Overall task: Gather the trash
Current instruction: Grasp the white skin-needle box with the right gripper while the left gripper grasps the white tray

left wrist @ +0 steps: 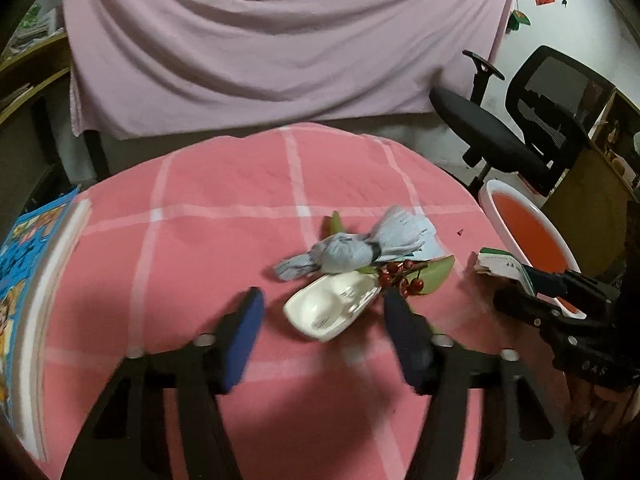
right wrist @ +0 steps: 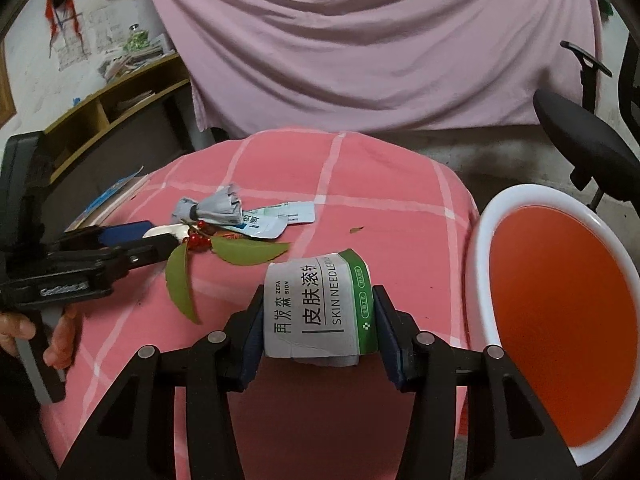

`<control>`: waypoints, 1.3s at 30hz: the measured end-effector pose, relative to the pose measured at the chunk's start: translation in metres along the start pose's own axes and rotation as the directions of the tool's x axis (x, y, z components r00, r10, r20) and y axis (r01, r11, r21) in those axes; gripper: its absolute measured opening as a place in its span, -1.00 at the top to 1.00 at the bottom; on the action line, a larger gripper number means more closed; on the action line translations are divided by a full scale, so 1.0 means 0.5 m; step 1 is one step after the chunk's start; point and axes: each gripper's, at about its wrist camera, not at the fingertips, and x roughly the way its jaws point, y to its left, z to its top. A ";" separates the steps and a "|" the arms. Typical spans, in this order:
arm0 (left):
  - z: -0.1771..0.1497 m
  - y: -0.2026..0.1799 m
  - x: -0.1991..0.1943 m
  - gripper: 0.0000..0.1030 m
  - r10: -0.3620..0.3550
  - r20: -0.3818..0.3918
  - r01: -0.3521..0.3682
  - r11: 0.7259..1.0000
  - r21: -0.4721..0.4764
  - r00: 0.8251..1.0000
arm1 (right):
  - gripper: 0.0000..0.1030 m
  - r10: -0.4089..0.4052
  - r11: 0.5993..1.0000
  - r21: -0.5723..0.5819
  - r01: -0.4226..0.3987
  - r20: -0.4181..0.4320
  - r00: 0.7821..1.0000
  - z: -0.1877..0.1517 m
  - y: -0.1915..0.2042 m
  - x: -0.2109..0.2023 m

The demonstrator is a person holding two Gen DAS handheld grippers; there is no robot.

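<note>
The right gripper [right wrist: 319,322] is clenching a white and green carton [right wrist: 320,308] printed "SKIN NEEDLE", its blue pads [right wrist: 251,350] pressing on both of the carton's sides, so the carton is sitting squarely between the fingers. It is hanging over the pink checked cloth [right wrist: 380,184], just left of the orange bin [right wrist: 560,312] with the white rim, which is standing at the cloth's right edge.

The left gripper [left wrist: 322,312] is standing released, fingers spread wide over the cloth. A white plastic tray [left wrist: 332,306] is lying between the fingertips, touching neither as far as the blur allows. Just beyond the tray a sprig of red berries [left wrist: 400,276] with green leaves [left wrist: 438,276] is lying, and against it a twisted grey paper wad [left wrist: 344,254]. Behind the wad, pale blue sachets [right wrist: 280,216] are lying flat on the cloth. A blue picture book [left wrist: 24,272] is resting at the cloth's left edge. Farther back a pink sheet [left wrist: 280,40] is hanging, with a black office chair [left wrist: 540,120] to its right.
</note>
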 end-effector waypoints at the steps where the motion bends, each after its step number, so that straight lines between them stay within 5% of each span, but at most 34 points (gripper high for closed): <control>1: 0.003 -0.002 0.004 0.16 0.001 -0.005 -0.001 1.000 0.004 1.000 | 0.09 0.003 1.000 0.001 -0.003 -0.001 1.000 0.000 0.001 0.001; 5: -0.002 -0.016 0.007 0.51 0.004 -0.016 -0.003 0.999 0.040 1.000 | 0.09 0.006 1.000 0.004 -0.006 0.004 1.000 0.001 -0.005 -0.001; 17: -0.048 -0.023 -0.056 0.51 0.037 0.085 -0.034 0.999 -0.040 0.996 | 0.10 0.028 0.998 -0.053 -0.023 0.087 0.996 -0.006 0.015 -0.032; 22: -0.062 -0.023 -0.101 0.51 0.069 0.190 -0.049 0.993 -0.107 0.979 | 0.10 0.043 0.995 -0.092 -0.026 0.183 0.982 -0.013 0.029 -0.066; 26: -0.070 -0.058 -0.139 0.51 0.106 0.299 -0.087 0.993 -0.078 0.948 | 0.10 0.039 0.994 -0.105 -0.011 0.272 0.961 -0.020 0.033 -0.097; 34: -0.070 -0.148 -0.185 0.51 0.073 0.441 -0.077 0.997 -0.008 0.894 | 0.10 0.012 0.985 -0.154 0.076 0.506 0.863 -0.048 0.048 -0.180; 39: -0.052 -0.200 -0.207 0.51 0.014 0.510 -0.039 0.999 0.037 0.860 | 0.10 -0.023 0.983 -0.128 0.132 0.627 0.779 -0.054 0.032 -0.238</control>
